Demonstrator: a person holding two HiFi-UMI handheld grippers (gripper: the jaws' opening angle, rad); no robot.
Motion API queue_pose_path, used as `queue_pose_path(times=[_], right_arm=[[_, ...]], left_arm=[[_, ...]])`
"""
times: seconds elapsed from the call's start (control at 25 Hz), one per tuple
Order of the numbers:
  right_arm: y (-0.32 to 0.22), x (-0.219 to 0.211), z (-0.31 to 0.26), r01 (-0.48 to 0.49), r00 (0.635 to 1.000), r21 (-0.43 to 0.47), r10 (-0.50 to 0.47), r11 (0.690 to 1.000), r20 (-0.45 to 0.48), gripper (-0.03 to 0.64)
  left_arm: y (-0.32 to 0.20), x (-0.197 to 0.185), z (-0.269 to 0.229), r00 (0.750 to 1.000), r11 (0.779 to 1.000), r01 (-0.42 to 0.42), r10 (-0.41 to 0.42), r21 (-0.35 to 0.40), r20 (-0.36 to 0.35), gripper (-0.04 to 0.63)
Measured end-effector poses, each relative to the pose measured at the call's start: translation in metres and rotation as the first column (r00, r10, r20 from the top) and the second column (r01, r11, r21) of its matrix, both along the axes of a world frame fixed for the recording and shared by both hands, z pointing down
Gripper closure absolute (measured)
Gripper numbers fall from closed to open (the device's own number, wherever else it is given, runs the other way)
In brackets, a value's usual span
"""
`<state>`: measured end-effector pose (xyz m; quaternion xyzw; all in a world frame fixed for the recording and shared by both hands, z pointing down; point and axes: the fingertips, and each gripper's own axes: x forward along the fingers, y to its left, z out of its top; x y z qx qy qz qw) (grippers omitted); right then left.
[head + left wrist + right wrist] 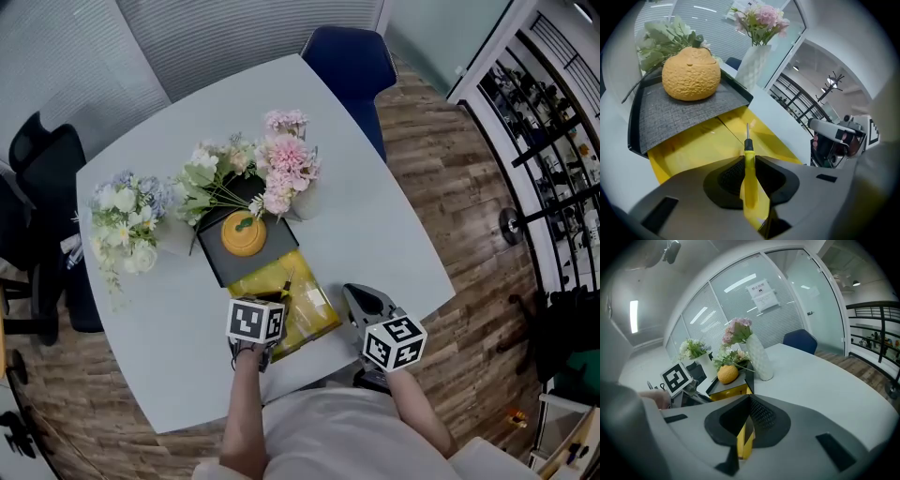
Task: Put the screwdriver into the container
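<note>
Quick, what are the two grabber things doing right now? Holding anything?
Left gripper: shut on the yellow-handled screwdriver.
Right gripper: shut, holding nothing.

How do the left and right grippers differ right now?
The left gripper is shut on the screwdriver; the right gripper has its jaws together with nothing between them. The left gripper is over the yellow container, with the screwdriver tip pointing into it; the right gripper is beside the container, over the bare table. Both have closed jaws.
</note>
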<state>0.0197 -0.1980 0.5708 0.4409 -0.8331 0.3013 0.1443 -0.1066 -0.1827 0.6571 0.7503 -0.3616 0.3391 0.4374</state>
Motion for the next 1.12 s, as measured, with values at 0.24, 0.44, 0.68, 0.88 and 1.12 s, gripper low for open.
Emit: queue_pose_path(times=[0.24,0.44,0.68,0.88,1.12], right_arm=[[-0.007,0.002,0.003,-0.004,1.0,-0.007,0.003,1.0,-0.009,0.601],[-0.011,0.004,0.007,-0.004,1.0,-0.016,0.004,1.0,-0.018,0.601],[-0.014,0.004,0.009,0.002,1.0,-0.022,-0.003,1.0,-0.021,0.601],[-0.014,0.0,0.007,0.016,1.0,-0.019,-0.017,1.0,-0.019,0.601],[-0.009,0.004,0.007,0.01,1.0,-0.018,-0.01,1.0,-0.021,0.601]], left_arm=[[0.001,0.011,0.014,1.0,0.998,-0.029,0.029,-0.059,-0.007,0.526],[-0.003,0.011,0.024,1.0,0.996,-0.01,0.011,-0.085,0.004,0.526],[-0.006,0.011,0.026,1.0,0.996,0.007,-0.008,-0.092,-0.008,0.525],[-0.006,0.011,0.025,1.0,0.996,0.017,-0.019,-0.093,-0.014,0.523],[-0.005,0.011,0.025,1.0,0.996,0.019,-0.019,-0.083,0.002,0.522]])
